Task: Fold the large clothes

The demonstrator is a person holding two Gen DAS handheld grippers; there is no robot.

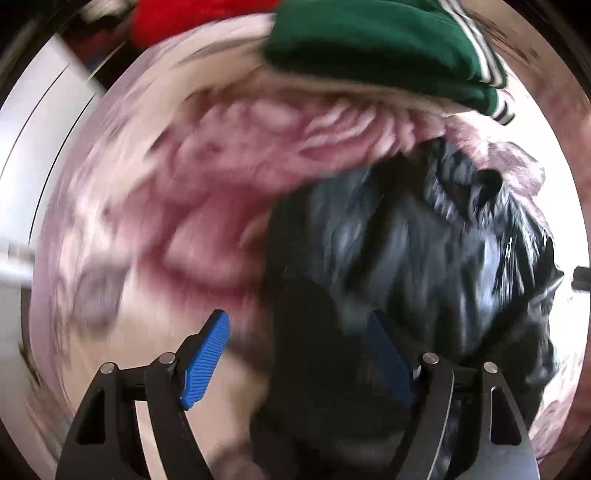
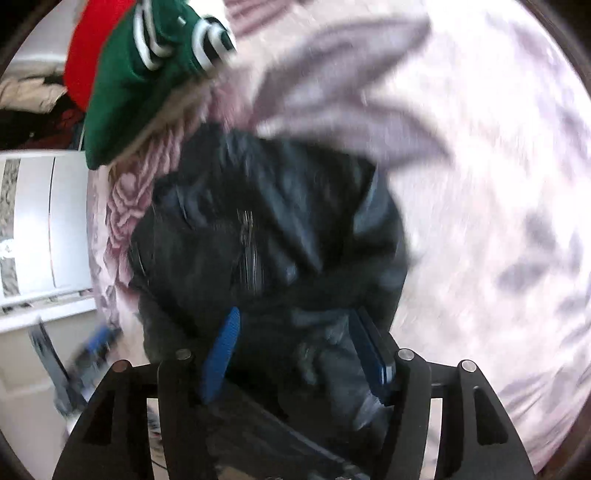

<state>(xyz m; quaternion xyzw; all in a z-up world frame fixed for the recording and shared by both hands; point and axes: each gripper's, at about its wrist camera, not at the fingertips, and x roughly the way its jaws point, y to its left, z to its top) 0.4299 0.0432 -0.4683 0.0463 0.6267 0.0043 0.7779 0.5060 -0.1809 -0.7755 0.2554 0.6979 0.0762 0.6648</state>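
Observation:
A crumpled black shiny jacket (image 1: 424, 236) lies on a pink floral bedspread (image 1: 184, 206). In the left wrist view my left gripper (image 1: 299, 358) is open, its blue pads wide apart, with black fabric between and over the right pad. In the right wrist view the jacket (image 2: 266, 221) fills the middle, and my right gripper (image 2: 299, 354) is open with jacket fabric bunched between its blue pads. Both views are motion-blurred. The left gripper (image 2: 88, 350) shows blurred at the lower left of the right wrist view.
A folded green garment with white stripes (image 1: 376, 48) lies on a red one (image 1: 192, 18) at the far side of the bed; both show in the right wrist view (image 2: 140, 81). White furniture (image 2: 48, 221) stands beside the bed on the left.

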